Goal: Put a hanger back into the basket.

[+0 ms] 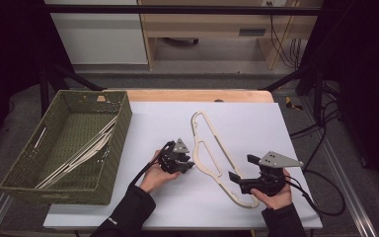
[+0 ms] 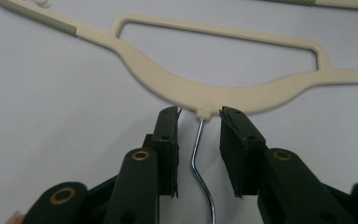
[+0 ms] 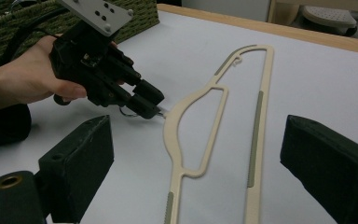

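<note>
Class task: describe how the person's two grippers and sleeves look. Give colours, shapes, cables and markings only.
Both the left gripper and the right gripper are black, each with two blocky jaws, brass-coloured rivets, a grey three-cornered plate on top and a trailing black cable. The sleeves are dark.

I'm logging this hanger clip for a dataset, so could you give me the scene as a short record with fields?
surface: white table
work item: cream hanger lying flat, metal hook toward the left gripper
left gripper: jaws either side of the hook, gaps on both sides, not yet pressing
right gripper: jaws wide apart near the hanger's lower end, holding nothing
basket: green woven, at the table's left, more hangers inside
</note>
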Motion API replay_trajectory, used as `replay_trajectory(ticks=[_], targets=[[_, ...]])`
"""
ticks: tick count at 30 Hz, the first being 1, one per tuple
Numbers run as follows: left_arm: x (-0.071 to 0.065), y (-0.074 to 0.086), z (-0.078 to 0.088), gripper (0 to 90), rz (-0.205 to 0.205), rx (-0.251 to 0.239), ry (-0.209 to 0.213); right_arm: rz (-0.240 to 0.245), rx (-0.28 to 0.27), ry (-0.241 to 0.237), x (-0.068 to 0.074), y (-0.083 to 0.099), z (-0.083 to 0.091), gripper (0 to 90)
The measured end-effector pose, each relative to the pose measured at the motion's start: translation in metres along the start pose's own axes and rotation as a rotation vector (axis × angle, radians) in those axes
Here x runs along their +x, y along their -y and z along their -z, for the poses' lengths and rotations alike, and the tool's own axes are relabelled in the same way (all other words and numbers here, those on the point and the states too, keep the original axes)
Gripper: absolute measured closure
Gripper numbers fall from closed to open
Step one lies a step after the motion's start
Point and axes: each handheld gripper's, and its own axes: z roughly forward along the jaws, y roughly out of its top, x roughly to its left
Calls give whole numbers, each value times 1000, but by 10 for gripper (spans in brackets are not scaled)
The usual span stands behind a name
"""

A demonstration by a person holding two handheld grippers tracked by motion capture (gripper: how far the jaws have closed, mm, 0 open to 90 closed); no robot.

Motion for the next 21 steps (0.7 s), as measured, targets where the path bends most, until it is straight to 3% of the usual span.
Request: replay_trajectory(ticks=[6,8,13,21], targets=[[3,2,-2,744,-12,3,8,1,7,0,1,0,-3,102],[3,1,-2,747,-33,12,11,0,8,0,1,0,-3,102],[5,1,-2,800,-17,8,18,3,10,-6,1,-1,-5,102],[3,-2,-2,874,-70,41,14,5,24,-10,3,-2,-12,102]])
